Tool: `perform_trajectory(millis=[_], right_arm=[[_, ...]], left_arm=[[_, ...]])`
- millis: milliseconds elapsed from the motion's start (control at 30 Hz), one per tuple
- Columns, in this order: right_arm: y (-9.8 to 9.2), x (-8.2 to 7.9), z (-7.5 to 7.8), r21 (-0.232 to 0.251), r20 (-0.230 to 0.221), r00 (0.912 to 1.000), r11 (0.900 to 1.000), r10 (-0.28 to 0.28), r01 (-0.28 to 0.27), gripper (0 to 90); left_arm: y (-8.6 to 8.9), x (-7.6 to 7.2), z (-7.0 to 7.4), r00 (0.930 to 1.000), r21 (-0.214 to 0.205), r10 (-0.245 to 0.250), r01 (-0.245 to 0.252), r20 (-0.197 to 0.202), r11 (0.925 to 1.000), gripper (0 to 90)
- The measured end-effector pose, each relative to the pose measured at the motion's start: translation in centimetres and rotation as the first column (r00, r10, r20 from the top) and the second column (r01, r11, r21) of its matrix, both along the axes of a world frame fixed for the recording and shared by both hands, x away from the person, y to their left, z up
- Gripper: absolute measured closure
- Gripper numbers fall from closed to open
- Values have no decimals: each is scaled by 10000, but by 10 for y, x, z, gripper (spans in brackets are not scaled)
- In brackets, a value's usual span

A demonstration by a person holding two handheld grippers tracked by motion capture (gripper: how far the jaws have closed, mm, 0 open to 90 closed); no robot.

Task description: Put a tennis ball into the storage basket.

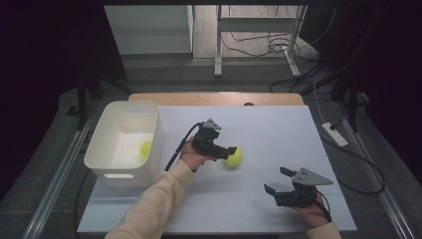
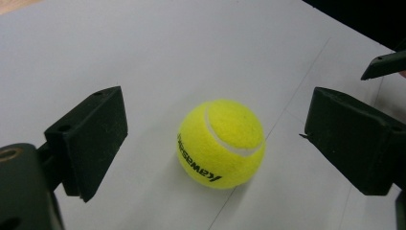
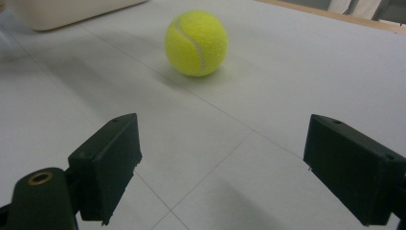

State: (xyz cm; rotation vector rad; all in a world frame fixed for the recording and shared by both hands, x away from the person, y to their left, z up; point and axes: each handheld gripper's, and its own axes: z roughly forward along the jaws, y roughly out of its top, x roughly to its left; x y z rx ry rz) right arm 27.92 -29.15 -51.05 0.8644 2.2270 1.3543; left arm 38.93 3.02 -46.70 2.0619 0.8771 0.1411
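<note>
A yellow tennis ball [image 1: 234,157] lies on the white table sheet [image 1: 268,129], a little right of the middle. My left gripper [image 1: 230,152] reaches it from the left. In the left gripper view the ball [image 2: 221,143] lies between the wide-apart jaws of that gripper [image 2: 220,139], with a clear gap on each side. My right gripper [image 1: 277,180] rests near the front right, open and empty. In the right gripper view its jaws [image 3: 230,163] point toward the ball [image 3: 196,43] farther off. A second yellow ball [image 1: 145,149] lies inside the white bin [image 1: 122,175].
The bin stands at the left of the sheet, and its corner [image 3: 62,12] shows in the right gripper view. A wooden table edge [image 1: 214,98] runs along the back. A power strip [image 1: 334,133] and cables lie on the floor to the right.
</note>
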Motion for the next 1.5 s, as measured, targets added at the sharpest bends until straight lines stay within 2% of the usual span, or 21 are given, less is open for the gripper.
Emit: perform_trajectory(millis=[467, 767, 1200, 1500], right_arm=[[0, 0, 0, 11, 11, 10000, 10000, 19, -19, 128], [0, 0, 0, 21, 19, 10000, 10000, 26, -26, 128], [0, 0, 0, 25, 19, 10000, 10000, 27, -27, 127], [0, 0, 0, 44, 23, 10000, 10000, 39, -39, 128]], left_arm=[[-10, 6, -9, 9994, -17, -250, 250, -233, 9997, 75], [-15, 9, -15, 9990, -1, -231, 231, -395, 9997, 71], [-25, 11, -23, 9974, 340, -496, 514, -524, 9981, 69], [-32, 12, -33, 9951, 711, -519, 579, -836, 9958, 60]])
